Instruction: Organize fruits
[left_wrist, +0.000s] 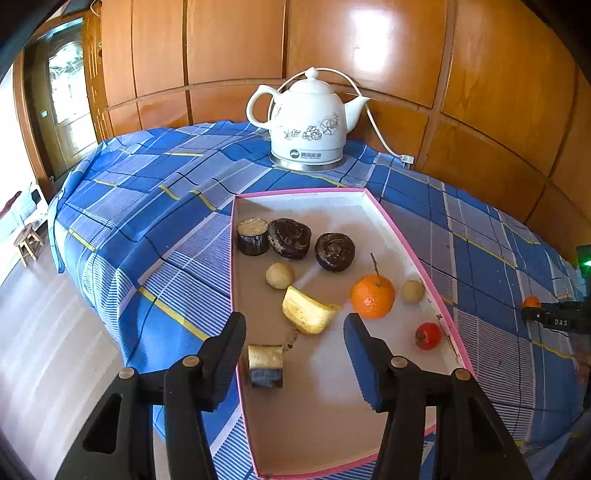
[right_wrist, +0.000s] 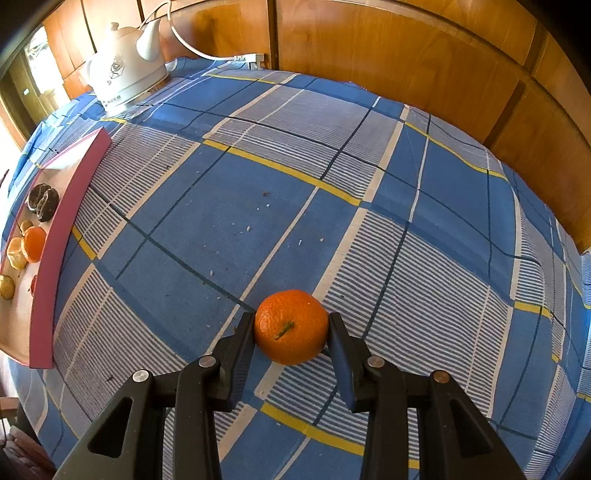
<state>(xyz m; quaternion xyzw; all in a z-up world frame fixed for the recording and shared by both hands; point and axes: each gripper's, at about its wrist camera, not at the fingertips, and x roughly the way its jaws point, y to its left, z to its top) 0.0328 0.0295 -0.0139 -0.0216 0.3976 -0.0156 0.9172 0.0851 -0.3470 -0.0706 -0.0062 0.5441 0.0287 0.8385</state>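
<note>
Black fingers of the right gripper (right_wrist: 291, 328) pinch a tangerine (right_wrist: 291, 326) at lower centre of the right wrist view, the fruit low over the blue plaid cloth (right_wrist: 332, 184), its stem stub facing the camera; being round, it has no clear long axis. Judging by this, the pick is underway, and the next move calls for carrying it to the pink-rimmed tray (left_wrist: 406, 242) at far left. Spread and empty, the left gripper (left_wrist: 295, 332) hovers over that tray's fruits, including another tangerine (left_wrist: 372, 297)

Left tool (left_wrist: 295, 325) gapes over pink-rimmed tray (left_wrist: 436, 291); orange (left_wrist: 372, 296) inside.
</note>
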